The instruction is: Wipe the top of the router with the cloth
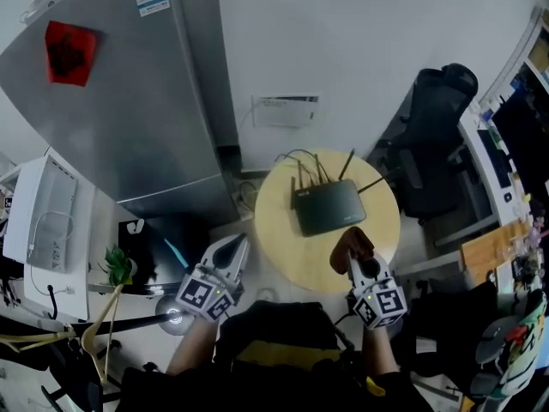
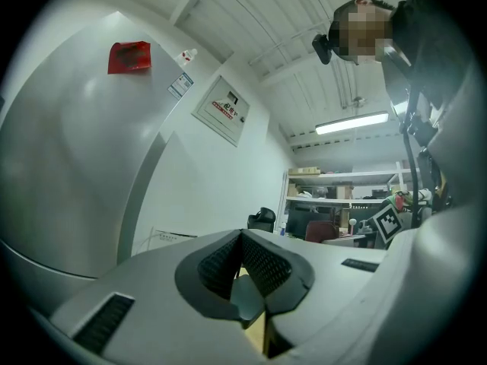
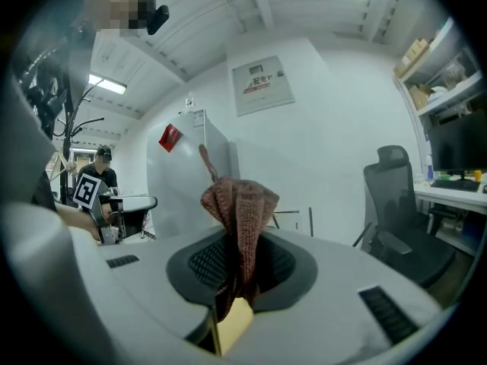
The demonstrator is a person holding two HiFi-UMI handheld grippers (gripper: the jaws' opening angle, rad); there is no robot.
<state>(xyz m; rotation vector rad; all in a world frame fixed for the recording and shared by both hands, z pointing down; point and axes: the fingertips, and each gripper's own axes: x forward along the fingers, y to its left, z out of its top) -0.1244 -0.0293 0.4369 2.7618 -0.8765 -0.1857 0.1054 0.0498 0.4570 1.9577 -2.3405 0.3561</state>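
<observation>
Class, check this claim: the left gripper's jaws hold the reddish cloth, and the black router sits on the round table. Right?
No: it is the right gripper whose jaws hold the reddish cloth, as the right gripper view shows. The black router does sit on the round table.

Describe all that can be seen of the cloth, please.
The cloth is reddish-brown and looks knitted, with a ribbed weave. It is bunched into a wad and pinched between the shut jaws of the right gripper. Its folds stick out beyond the jaw tips, and one thin strand stands up on top. In the head view it is over the near part of the round table, close to the router. Whether it touches the router cannot be told.
</observation>
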